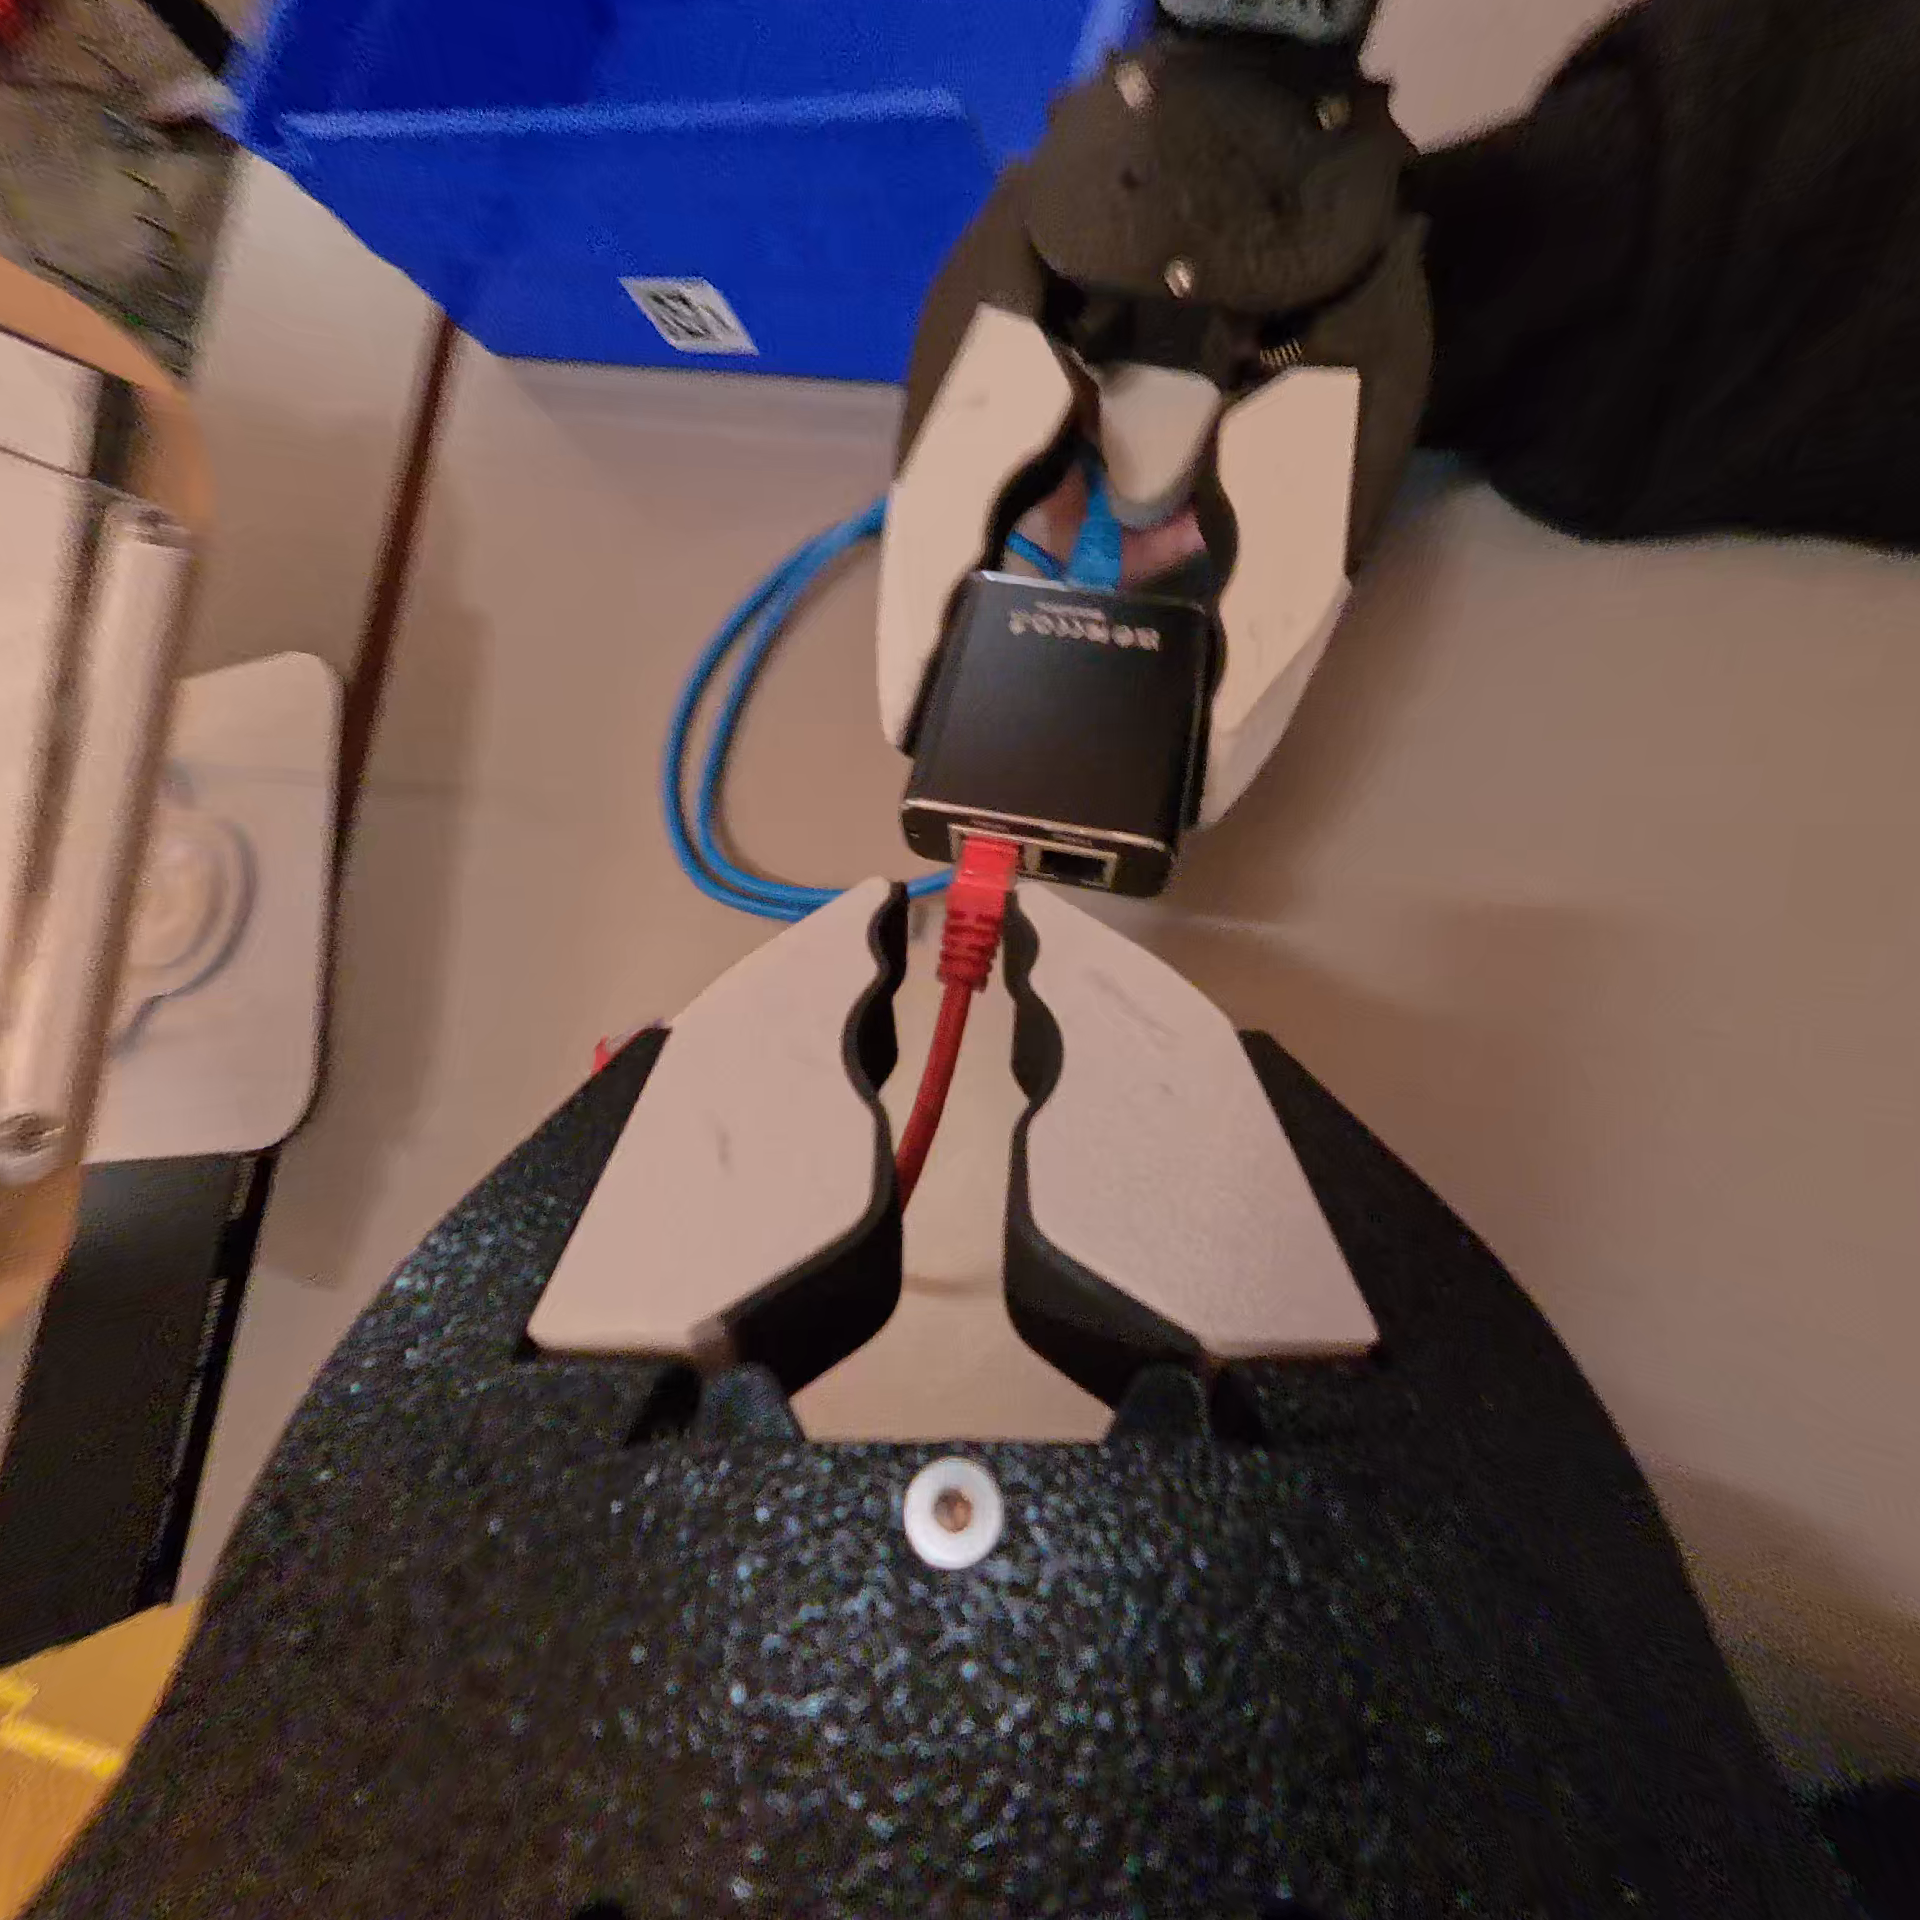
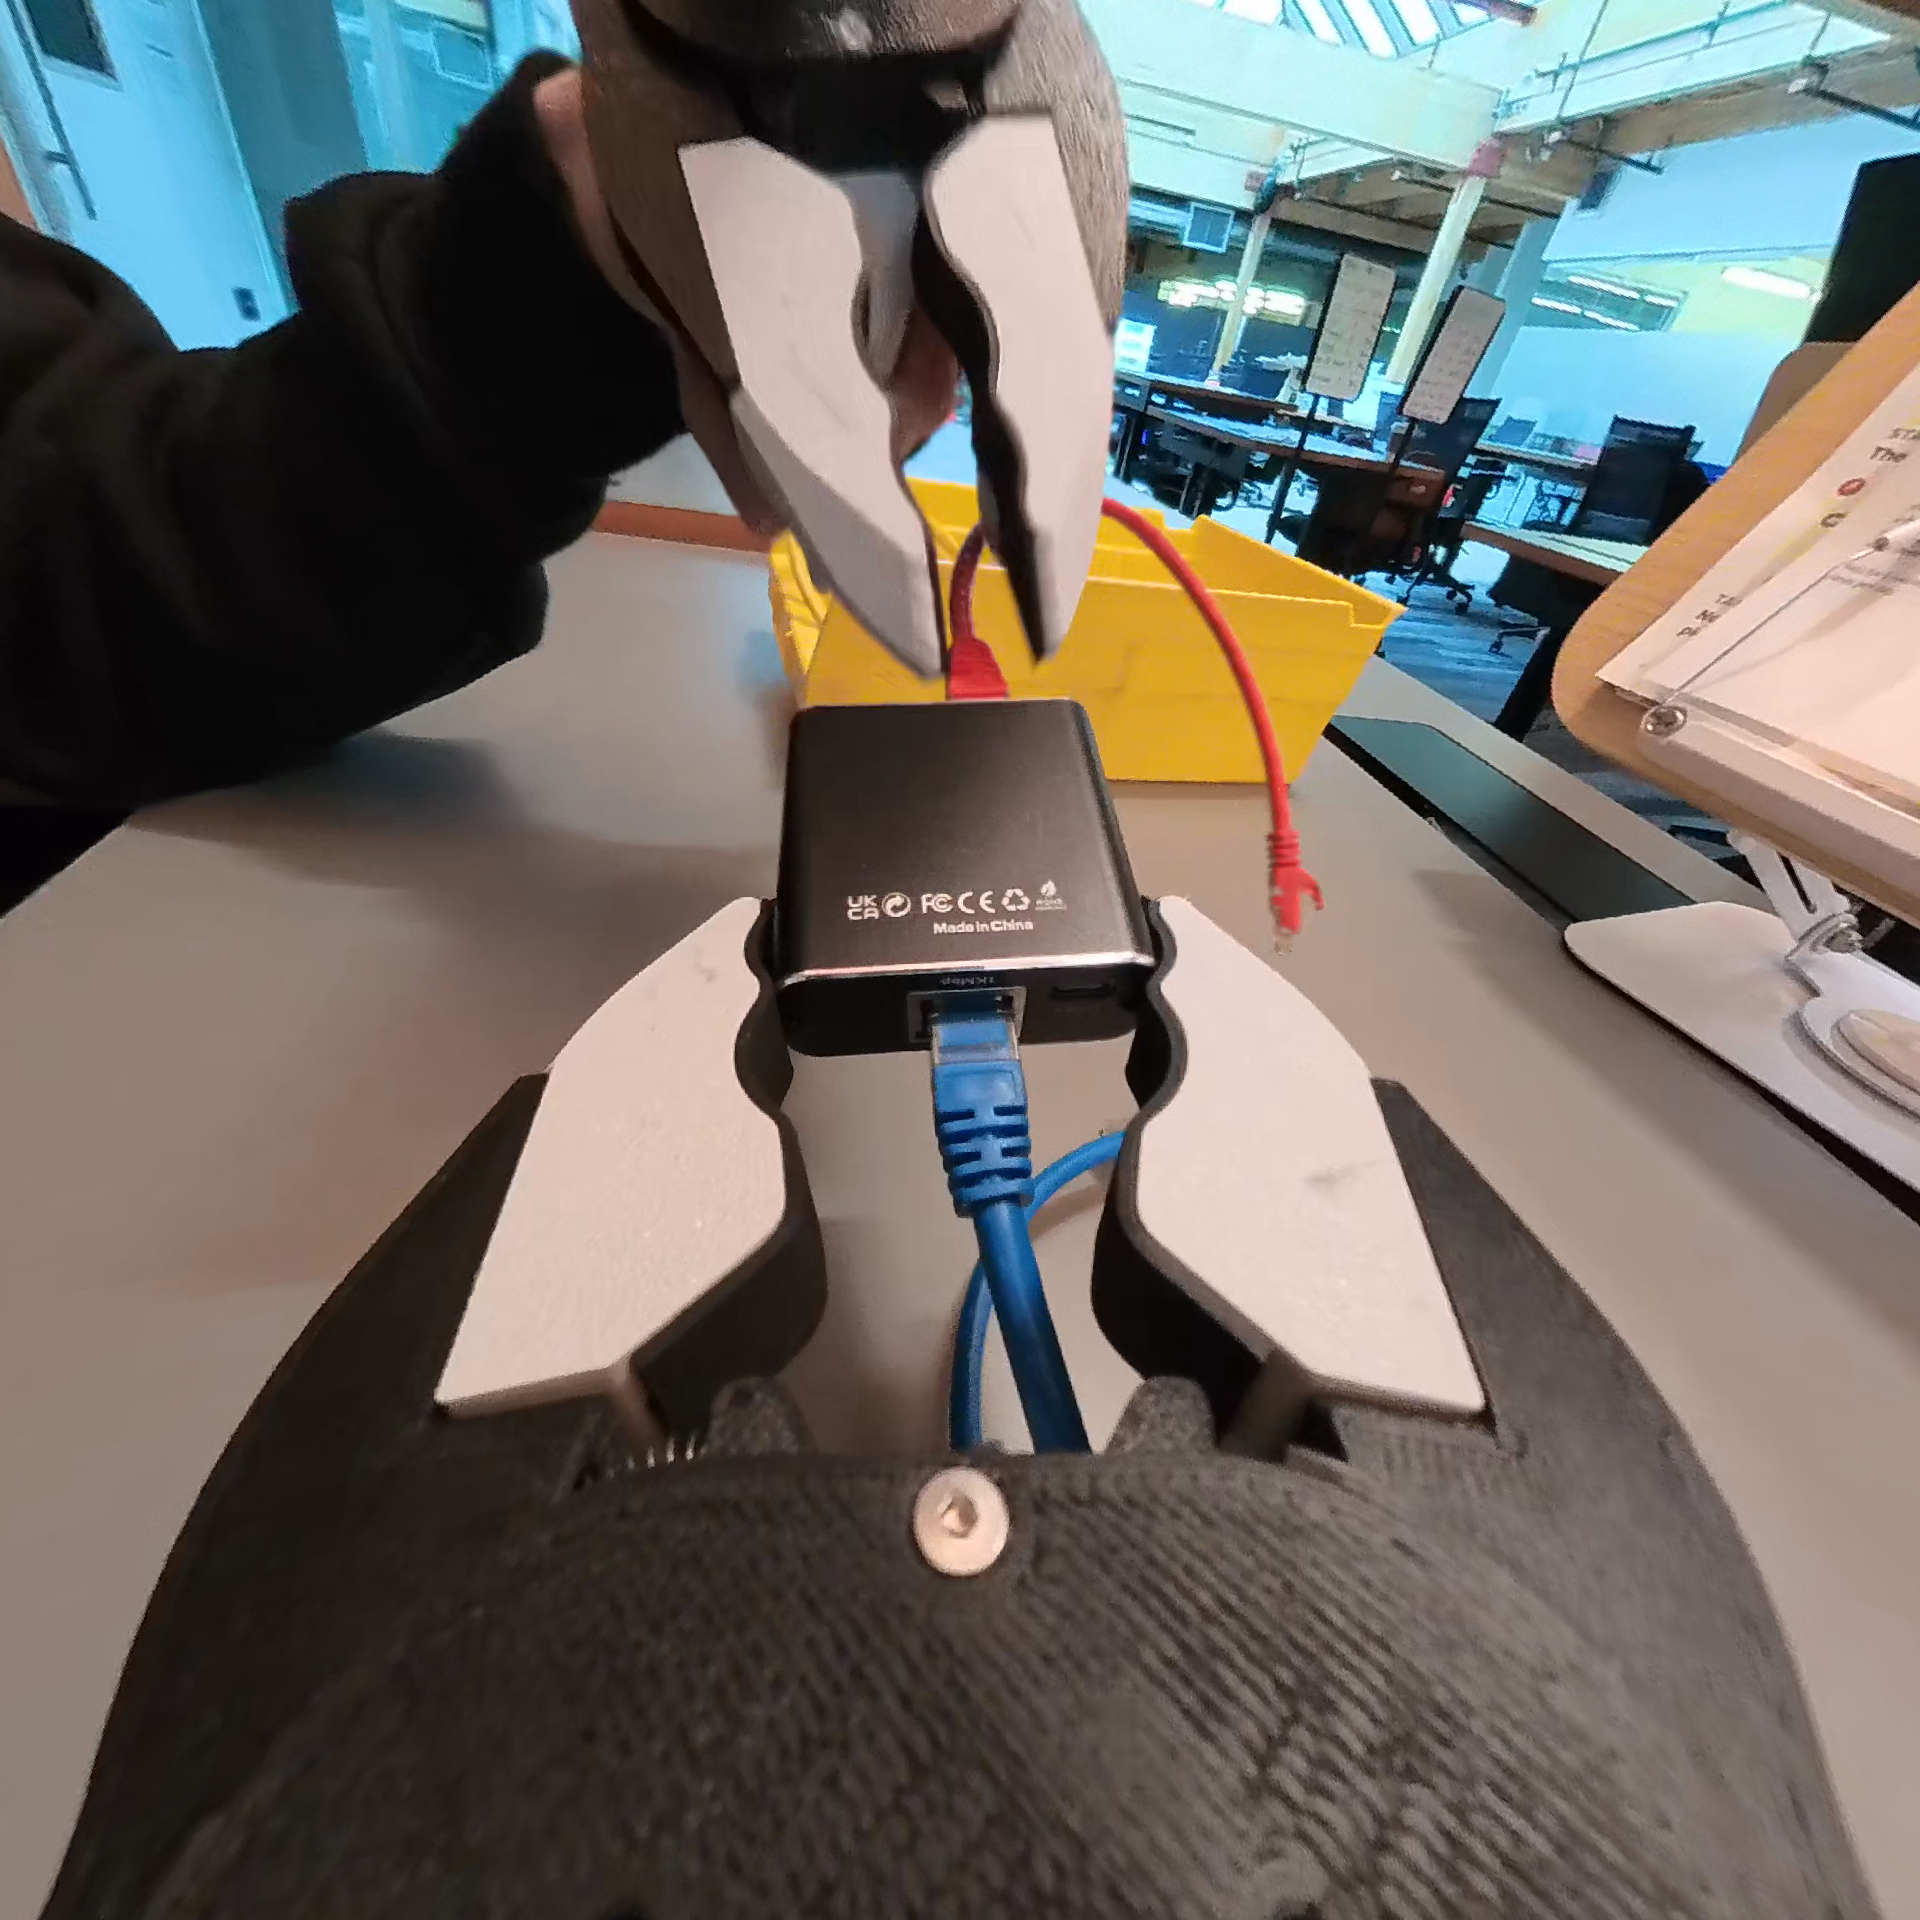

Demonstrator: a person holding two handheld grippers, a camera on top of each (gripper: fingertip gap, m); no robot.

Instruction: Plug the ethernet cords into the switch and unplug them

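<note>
Switch: a small black box [image 2: 961,842] with rounded metal-looking edges, held just above the grey desk [image 2: 364,935] between the two claws. It looks light and rigid, and its smooth casing is probably slippery, so a squeeze across the flat side walls seems the safest hold.

Right claw: [image 2: 961,977] clamped across the near end of the switch, one finger on each side wall, with the blue plug in the gap between them.

Blue cord: its plug [image 2: 977,1060] is seated in the port facing the right claw. The moulded boot behind it looks stiff; the cable beyond is flexible and loops under the claw and out over the desk [image 1: 717,727].

Red cord: its plug [image 1: 982,862] sits in the left of two ports on the opposite face; the port beside it [image 1: 1075,862] is empty. The far end [image 2: 1294,883] hangs free, over the desk beside the yellow bin [image 2: 1195,644].

Left claw: [image 1: 961,914] its fingers flank the ribbed red boot with a gap visible on both sides, so it is slack around the cord and not pinching.

Where to grip: judged from this, the ribbed boot is the part to hold, since the thin cable would bend or slip. The latch tab likely needs pressing before a pull, and it is a small, breakable part.

Surroundings: a blue bin [image 1: 623,177] behind the right claw, a document stand [image 2: 1766,644] at the desk's edge.
</note>
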